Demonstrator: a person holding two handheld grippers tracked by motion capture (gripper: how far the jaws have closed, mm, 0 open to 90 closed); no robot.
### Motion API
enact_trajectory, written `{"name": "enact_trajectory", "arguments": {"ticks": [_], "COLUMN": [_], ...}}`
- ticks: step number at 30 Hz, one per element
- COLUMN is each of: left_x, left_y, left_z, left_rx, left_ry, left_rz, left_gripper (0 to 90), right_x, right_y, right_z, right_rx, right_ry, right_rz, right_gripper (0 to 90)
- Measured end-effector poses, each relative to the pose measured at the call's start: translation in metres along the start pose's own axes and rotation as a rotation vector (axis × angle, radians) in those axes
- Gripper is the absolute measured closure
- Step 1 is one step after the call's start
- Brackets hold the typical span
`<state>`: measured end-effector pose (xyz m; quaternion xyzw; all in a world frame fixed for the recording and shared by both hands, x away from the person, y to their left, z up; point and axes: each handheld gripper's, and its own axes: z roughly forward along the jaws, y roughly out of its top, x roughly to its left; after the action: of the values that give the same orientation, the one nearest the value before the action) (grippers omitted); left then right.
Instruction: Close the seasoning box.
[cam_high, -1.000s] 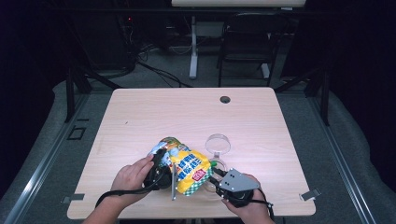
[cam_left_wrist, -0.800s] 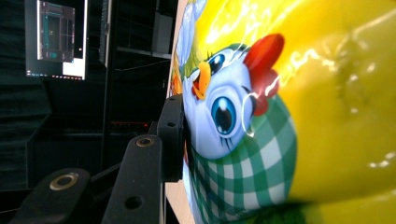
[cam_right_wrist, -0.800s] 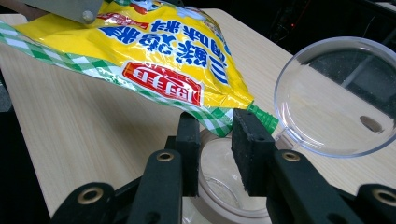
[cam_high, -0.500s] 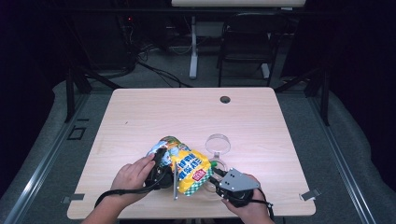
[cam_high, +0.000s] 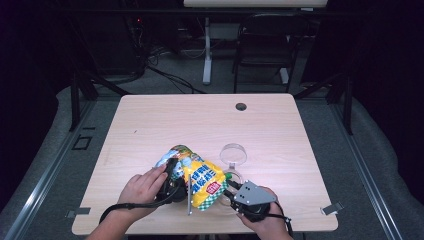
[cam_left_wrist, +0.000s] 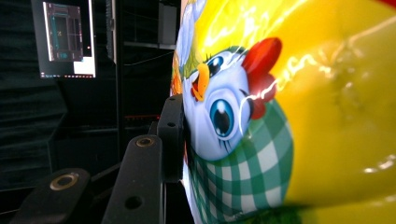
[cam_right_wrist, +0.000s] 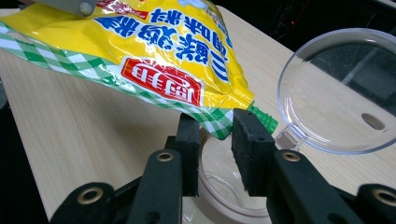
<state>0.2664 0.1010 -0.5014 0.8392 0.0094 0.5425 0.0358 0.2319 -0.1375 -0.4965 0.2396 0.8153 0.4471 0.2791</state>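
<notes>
1. The left gripper (cam_high: 176, 181) clamps the yellow seasoning bag (cam_high: 202, 180) (chicken cartoon printed on it) above the tabletop (cam_high: 200, 125).
2. The right gripper (cam_right_wrist: 215, 140) pinches the bag's corner over a clear lidded container (cam_right_wrist: 224, 182).

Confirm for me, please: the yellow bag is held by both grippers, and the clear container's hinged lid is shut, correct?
Not quite: the clear container's hinged lid stands open, as the right gripper view shows. The rest holds: the left gripper and the right gripper both hold the yellow bag.
</notes>
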Motion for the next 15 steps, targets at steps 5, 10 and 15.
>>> {"name": "enact_trajectory", "arguments": {"ticks": [5,10,15], "left_x": [0.0006,0.0025,0.0027], "left_y": [0.0012,0.0028,0.005], "left_z": [-0.0012,-0.0016,-0.0016], "left_rx": [0.009,0.015,0.025], "left_ry": [-0.001,0.006,0.003], "left_rz": [0.018,0.039,0.062], "left_gripper": [64.3,64.3,64.4], "right_x": [0.0004,0.0011,0.0016], "right_y": [-0.0015,-0.0024,-0.0043], "right_z": [0.0013,0.002,0.0037], "right_rx": [0.003,0.003,0.005], "right_ry": [-0.004,-0.014,-0.015], "right_rz": [0.002,0.003,0.007], "right_gripper": [72.5,72.4,72.4]}}
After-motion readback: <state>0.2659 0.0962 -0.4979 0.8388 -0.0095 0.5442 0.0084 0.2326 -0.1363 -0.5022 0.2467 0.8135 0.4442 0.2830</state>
